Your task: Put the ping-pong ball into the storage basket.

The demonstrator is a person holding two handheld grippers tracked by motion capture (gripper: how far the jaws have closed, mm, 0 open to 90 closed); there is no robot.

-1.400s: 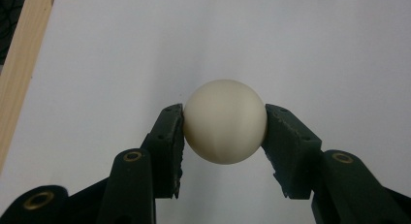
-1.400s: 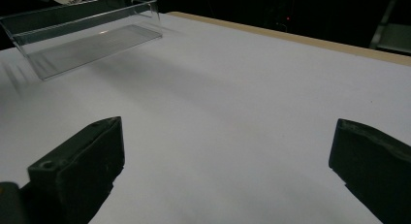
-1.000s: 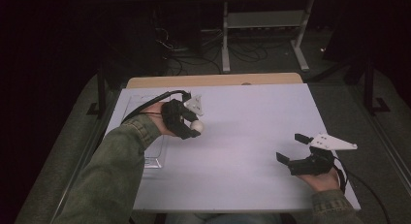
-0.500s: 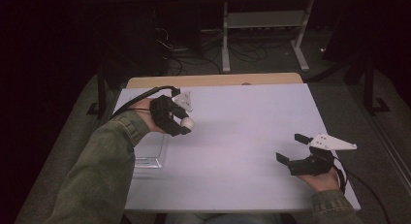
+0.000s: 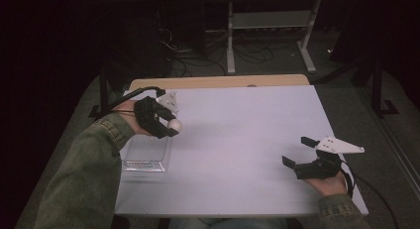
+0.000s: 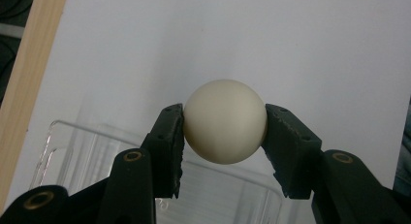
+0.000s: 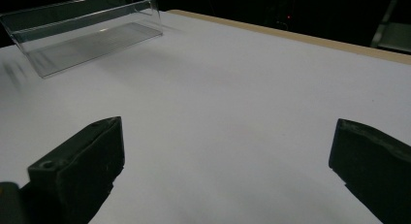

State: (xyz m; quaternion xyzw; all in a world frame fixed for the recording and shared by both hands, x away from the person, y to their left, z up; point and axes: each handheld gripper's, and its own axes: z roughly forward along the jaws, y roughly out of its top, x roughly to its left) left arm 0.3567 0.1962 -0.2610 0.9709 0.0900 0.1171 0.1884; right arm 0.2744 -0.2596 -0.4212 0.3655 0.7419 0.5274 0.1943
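A cream-white ball is clamped between the two black jaws of my left gripper, which is shut on it. In the high view that ball hangs at the left side of the white table, just past the far end of a clear plastic tray. The tray's rim lies right under the ball in the left gripper view. My right gripper rests near the table's front right, jaws wide apart and holding nothing. From the right gripper view the tray stands far off at the upper left.
The white sheet covers a wooden table whose far edge shows as a tan strip. Beyond it, on a dark floor, stand a metal stand and loose cables.
My left gripper has carried the ball leftward and a little away from me, toward the tray's far end. The right gripper has stayed put.
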